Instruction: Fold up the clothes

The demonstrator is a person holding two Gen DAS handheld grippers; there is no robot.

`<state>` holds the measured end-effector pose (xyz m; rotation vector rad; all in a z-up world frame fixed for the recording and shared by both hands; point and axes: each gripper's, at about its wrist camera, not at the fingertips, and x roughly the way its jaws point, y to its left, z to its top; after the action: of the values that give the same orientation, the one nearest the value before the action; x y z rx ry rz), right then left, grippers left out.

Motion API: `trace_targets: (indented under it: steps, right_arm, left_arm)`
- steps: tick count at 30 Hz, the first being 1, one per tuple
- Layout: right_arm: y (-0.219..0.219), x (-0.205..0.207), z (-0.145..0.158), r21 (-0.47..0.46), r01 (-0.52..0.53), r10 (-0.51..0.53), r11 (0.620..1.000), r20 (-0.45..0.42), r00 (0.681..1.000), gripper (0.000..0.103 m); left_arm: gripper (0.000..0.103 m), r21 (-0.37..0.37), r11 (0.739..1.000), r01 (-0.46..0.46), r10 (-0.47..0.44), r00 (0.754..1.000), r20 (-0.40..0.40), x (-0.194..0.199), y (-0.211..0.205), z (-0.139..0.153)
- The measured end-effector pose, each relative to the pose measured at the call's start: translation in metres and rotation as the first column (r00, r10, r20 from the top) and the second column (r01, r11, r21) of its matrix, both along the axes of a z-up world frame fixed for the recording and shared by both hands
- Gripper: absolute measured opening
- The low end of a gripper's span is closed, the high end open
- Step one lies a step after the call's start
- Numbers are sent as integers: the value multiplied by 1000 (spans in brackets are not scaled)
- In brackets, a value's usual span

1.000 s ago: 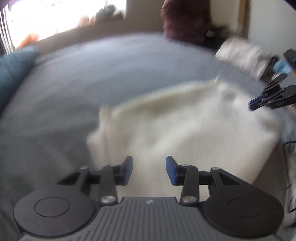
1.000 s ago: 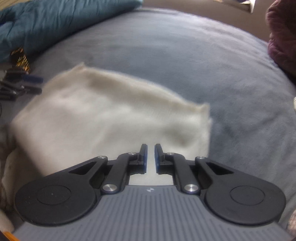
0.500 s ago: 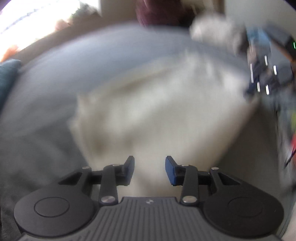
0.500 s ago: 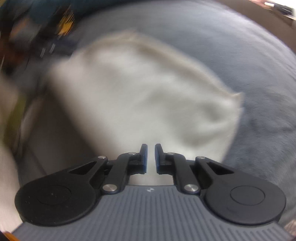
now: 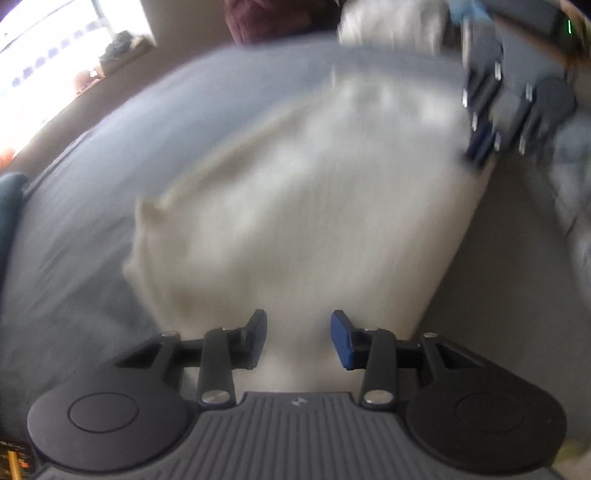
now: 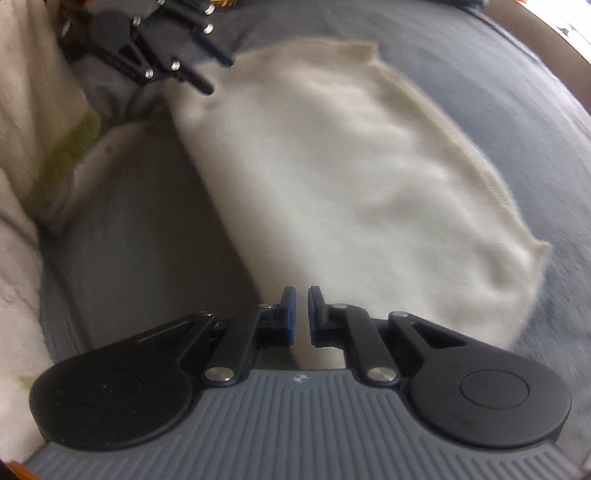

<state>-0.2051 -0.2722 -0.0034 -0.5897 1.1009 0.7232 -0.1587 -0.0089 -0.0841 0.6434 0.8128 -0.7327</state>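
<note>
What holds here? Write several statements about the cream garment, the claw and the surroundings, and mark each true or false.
1. The cream fuzzy garment lies on a grey soft blanket. True.
2. The right claw stands wide open. False: its jaws are nearly together.
3. A dark red bundle sits on top of the cream garment. False: it lies beyond the blanket's far edge, apart from the garment.
4. A teal fabric item shows at the left edge of the left wrist view. True.
</note>
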Motion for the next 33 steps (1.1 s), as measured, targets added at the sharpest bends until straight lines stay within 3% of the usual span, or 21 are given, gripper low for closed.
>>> trace_targets:
  steps: [1, 2, 5, 7, 10, 12, 14, 16, 18, 21, 23, 25, 27, 30, 33]
  right_arm:
    - [0, -1, -16, -22, -25, 25, 999, 6, 1000, 5]
    - [-2, 1, -22, -4, -28, 28, 1000, 6, 1000, 5]
    - [-6, 15, 1, 31, 51, -49, 998, -61, 997, 3]
    - [-1, 13, 21, 32, 27, -26, 999, -7, 1000, 5]
    - [10, 19, 36, 123, 13, -15, 992, 17, 1000, 6]
    - [20, 25, 22, 167, 23, -21, 986, -10, 1000, 6]
    - [36, 30, -18, 104, 38, -36, 994, -24, 999, 5]
    - [41, 32, -29, 119, 68, -67, 991, -17, 998, 5]
    - [39, 36, -15, 116, 94, -91, 989, -32, 995, 5]
    - [36, 26, 9, 137, 102, -106, 985, 20, 994, 6]
    - [31, 18, 11, 154, 100, -106, 983, 30, 994, 6]
    - [29, 20, -15, 130, 137, -135, 982, -18, 991, 6]
    - [32, 22, -39, 153, 140, -140, 978, -9, 990, 6]
    - [27, 33, -20, 183, 184, -177, 966, -54, 983, 6]
    - [7, 34, -1, 137, 229, -232, 964, 5, 973, 7]
  left_arm:
    - [43, 28, 1000, 8, -8, 1000, 6, 0, 0, -12]
    - [42, 3, 1000, -2, 2, 1000, 0, -1, 5, -8]
    - [39, 5, 999, -47, 47, 999, -22, 6, 5, 16]
    - [39, -6, 1000, -3, 4, 999, 33, 1, 0, 33]
    - [43, -119, 990, 78, -74, 996, 42, -1, -21, 47]
    - [43, -175, 979, 106, -109, 994, -8, 4, -44, 34]
    - [43, -184, 976, 114, -123, 992, -40, 6, -59, 17]
    - [45, -174, 979, 104, -115, 992, -51, 7, -66, 6]
    - [44, -164, 982, 94, -106, 992, -63, 7, -72, -5]
    - [46, -268, 963, 35, -62, 994, -93, 13, -63, 17]
    - [47, -260, 965, 34, -57, 995, -81, 11, -68, 11]
    - [48, -198, 980, 17, -36, 996, -88, 11, -80, -9]
    - [48, -204, 979, 8, -19, 998, -52, 9, -81, -10]
    - [47, -234, 972, -34, 29, 999, -25, 9, -69, 8]
    - [48, -218, 963, -159, 153, 987, -44, 19, -48, 12]
